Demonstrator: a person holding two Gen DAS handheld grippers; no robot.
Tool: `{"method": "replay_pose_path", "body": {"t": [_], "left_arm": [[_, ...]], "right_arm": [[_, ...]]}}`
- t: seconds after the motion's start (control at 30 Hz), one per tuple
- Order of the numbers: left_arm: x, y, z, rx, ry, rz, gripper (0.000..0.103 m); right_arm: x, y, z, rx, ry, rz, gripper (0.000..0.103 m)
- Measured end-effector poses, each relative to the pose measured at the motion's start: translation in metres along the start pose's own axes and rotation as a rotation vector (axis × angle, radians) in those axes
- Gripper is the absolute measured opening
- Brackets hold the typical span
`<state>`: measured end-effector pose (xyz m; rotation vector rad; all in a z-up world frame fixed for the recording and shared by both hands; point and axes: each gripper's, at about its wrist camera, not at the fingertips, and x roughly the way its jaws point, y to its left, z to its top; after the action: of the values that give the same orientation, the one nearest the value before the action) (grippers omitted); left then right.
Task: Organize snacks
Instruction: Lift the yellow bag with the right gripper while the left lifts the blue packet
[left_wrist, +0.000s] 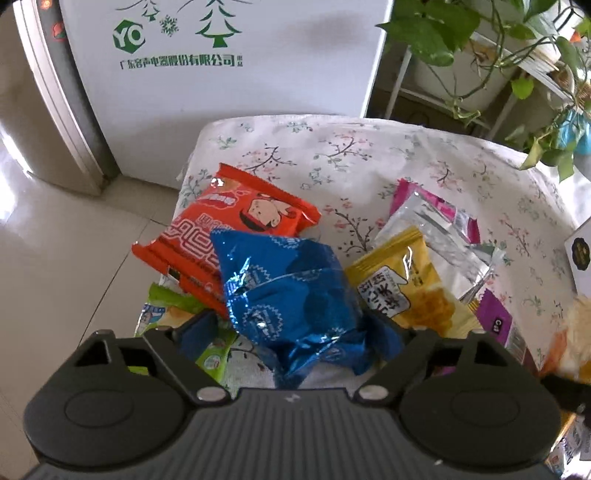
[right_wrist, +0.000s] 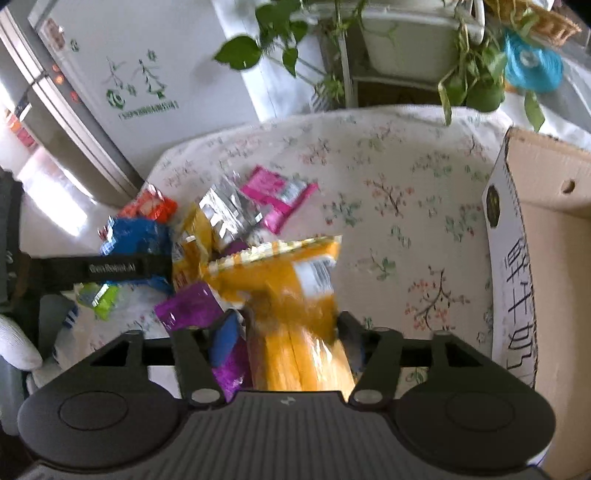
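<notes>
Bright daylight, floor (left_wrist: 22, 177) glare, fisheye-bent edges; right view seemingly motion-blurred.

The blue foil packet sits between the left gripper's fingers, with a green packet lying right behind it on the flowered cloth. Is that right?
Not quite. In the left wrist view the blue foil packet does sit between the left gripper's fingers, but the packet right behind it on the flowered cloth is orange-red, not green. The green packet lies nearer the camera, by the left finger.

**The room around my table**

My floral tablecloth (left_wrist: 369, 155) covers the table. Behind it stands a white fridge (left_wrist: 221, 74); beside that, a potted vine (left_wrist: 461, 33) on a white rack (left_wrist: 402, 74). Sunlight glares off the pale tiled floor (left_wrist: 55, 229).
</notes>
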<state>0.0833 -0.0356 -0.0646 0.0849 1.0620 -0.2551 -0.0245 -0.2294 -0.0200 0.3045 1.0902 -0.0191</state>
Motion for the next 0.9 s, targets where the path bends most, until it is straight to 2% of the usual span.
{"method": "replay_pose_path", "body": {"t": [0.07, 0.13, 0.17, 0.23, 0.3, 0.6, 0.9], "left_arm": [[-0.001, 0.000, 0.000, -0.004, -0.012, -0.001, 0.079], [-0.003, 0.002, -0.001, -0.002, -0.020, -0.024, 0.057], [-0.003, 0.003, -0.001, -0.012, -0.017, -0.044, 0.054], [-0.005, 0.006, -0.003, -0.039, -0.009, -0.049, 0.053], [-0.007, 0.006, -0.006, -0.037, -0.011, -0.036, 0.052], [-0.035, 0.009, -0.009, -0.032, -0.056, -0.020, 0.052], [-0.064, -0.008, -0.011, 0.003, -0.114, -0.024, 0.052]], "right_arm": [[0.007, -0.005, -0.004, 0.031, 0.019, -0.015, 0.073], [0.012, -0.010, -0.006, 0.072, 0.035, 0.000, 0.072], [0.013, -0.012, -0.007, 0.090, 0.035, 0.010, 0.070], [0.011, -0.012, -0.006, 0.102, 0.028, 0.018, 0.058], [0.007, -0.008, -0.006, 0.087, 0.011, 0.006, 0.056], [-0.015, -0.003, 0.001, 0.060, -0.069, 0.002, 0.055], [-0.037, 0.003, 0.006, 0.060, -0.141, 0.029, 0.055]]}}
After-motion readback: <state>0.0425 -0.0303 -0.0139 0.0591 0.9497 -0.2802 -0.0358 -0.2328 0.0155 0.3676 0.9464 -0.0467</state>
